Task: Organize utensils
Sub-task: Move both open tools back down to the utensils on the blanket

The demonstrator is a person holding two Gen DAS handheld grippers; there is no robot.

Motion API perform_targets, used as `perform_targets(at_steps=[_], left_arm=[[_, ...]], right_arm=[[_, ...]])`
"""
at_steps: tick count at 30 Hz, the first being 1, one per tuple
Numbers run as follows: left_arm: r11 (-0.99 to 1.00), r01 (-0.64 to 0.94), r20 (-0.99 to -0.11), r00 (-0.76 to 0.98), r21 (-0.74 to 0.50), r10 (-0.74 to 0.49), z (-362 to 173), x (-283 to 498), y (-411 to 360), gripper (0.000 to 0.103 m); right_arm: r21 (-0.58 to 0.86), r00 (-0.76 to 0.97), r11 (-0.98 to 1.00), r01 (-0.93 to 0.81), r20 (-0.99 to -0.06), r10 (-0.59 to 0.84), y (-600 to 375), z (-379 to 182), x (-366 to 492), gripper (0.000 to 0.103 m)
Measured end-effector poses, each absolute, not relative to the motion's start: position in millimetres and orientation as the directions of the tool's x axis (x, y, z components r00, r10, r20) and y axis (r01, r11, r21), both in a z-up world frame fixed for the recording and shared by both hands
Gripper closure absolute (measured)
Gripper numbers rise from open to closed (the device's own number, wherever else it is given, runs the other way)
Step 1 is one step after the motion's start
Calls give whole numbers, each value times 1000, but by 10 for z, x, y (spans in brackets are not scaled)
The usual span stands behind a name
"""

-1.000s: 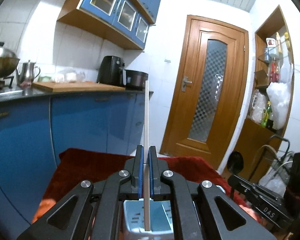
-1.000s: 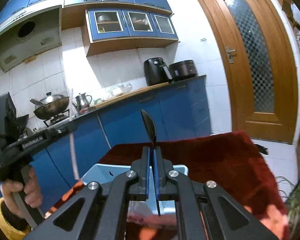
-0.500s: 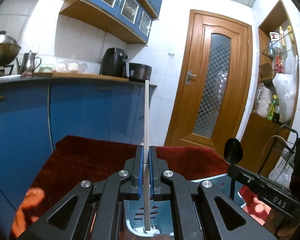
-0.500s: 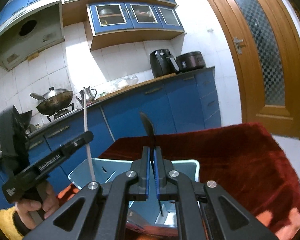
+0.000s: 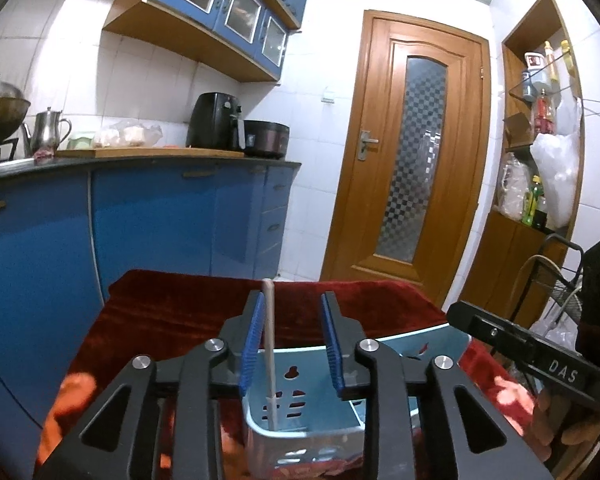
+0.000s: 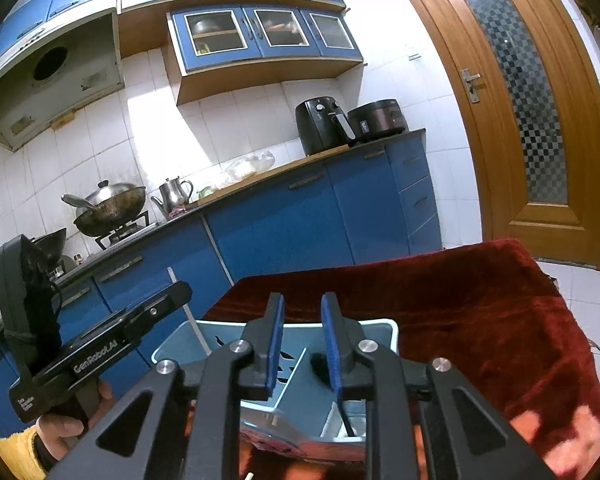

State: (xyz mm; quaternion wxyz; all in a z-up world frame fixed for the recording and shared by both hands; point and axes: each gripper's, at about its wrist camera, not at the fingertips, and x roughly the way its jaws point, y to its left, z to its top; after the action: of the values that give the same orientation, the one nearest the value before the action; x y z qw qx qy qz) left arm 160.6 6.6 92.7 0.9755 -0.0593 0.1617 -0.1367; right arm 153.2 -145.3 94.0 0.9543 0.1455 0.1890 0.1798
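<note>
Surface (image 5: pixel 172 312): covered in a dark red cloth; carries the caddy, which sits directly under both grippers.
Caddy (image 5: pixel 432 344): light blue plastic utensil holder with cut-out walls; the right wrist view shows a divider splitting it into compartments.
Left gripper (image 5: pixel 292 340): jaws now spread wide; half a second ago they were pressed together on the chopstick.
Right gripper (image 6: pixel 302 340): jaws also spread, where before they pinched the dark spoon.
Chopstick (image 5: pixel 269 356): pale, upright, lower end down inside the caddy; leans against the left blue pad but is no longer clamped.
Spoon (image 6: pixel 346 416): black, handle down in the right-hand compartment; bowl partly hidden behind the right jaw.
Change: both utensils released at nearly the same moment and dropped lower than in the earlier frames.
Judgement: this pair looks deposited. Next move is probably a straight lift of both grippers, taking care not to snag the leaning chopstick.
</note>
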Motion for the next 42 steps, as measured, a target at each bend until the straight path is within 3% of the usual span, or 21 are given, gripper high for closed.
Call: perform_targets(at_steps=[10, 16, 32, 42], left_arm=[[944, 260, -312, 897, -203, -314, 1159, 1301, 223, 71], [944, 263, -345, 883, -201, -319, 1192, 1062, 279, 70], [943, 261, -552, 765, -206, -333, 992, 656, 346, 70], [954, 212, -728, 617, -214, -300, 530, 660, 332, 70]], right_arm=[[400, 834, 874, -275, -354, 424, -1597, 1143, 1271, 79], [346, 818, 902, -258, -419, 395, -1560, 1221, 938, 79], [340, 710, 929, -148, -617, 339, -1555, 983, 406, 77], [326, 581, 939, -104, -746, 324, -1588, 654, 316, 74]])
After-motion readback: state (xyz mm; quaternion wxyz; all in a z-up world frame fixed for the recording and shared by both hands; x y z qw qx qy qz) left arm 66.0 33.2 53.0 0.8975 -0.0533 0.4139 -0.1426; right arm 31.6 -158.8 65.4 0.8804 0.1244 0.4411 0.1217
